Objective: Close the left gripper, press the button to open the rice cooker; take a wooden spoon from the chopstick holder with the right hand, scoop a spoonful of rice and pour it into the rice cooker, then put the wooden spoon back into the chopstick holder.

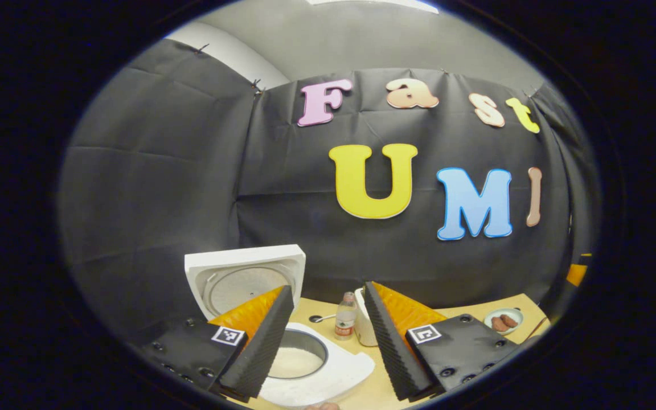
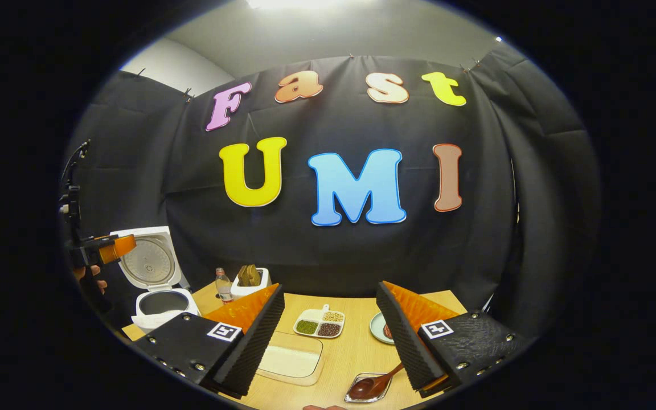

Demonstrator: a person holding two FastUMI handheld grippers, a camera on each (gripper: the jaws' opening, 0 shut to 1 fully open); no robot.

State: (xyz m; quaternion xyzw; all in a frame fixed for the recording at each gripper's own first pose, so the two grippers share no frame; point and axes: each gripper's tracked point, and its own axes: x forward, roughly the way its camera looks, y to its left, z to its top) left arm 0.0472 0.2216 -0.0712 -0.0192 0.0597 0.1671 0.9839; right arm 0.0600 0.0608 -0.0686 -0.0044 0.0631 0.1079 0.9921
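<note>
The white rice cooker [image 1: 328, 373] stands open, its lid [image 1: 242, 276] upright and pale rice in the pot [image 1: 296, 359]. My left gripper [image 1: 328, 347] hangs open just above the pot's front. The same cooker [image 2: 163, 304] sits at the far left of the right gripper view, with the left gripper [image 2: 103, 250] and a hand beside its lid. The white chopstick holder [image 2: 251, 282] holds wooden utensils. My right gripper [image 2: 328, 341] is open over a clear tray of rice [image 2: 291, 361]. A dark wooden spoon [image 2: 373, 384] rests in a small clear dish, handle reaching toward the right finger.
A small bottle [image 1: 345, 316] stands beside the chopstick holder [image 1: 365, 330]. A divided dish of beans [image 2: 319, 323] and a round plate [image 2: 378, 329] sit mid-table. A plate with sausages [image 1: 504, 322] lies at the right. The black cloth wall backs the wooden table [image 2: 351, 353].
</note>
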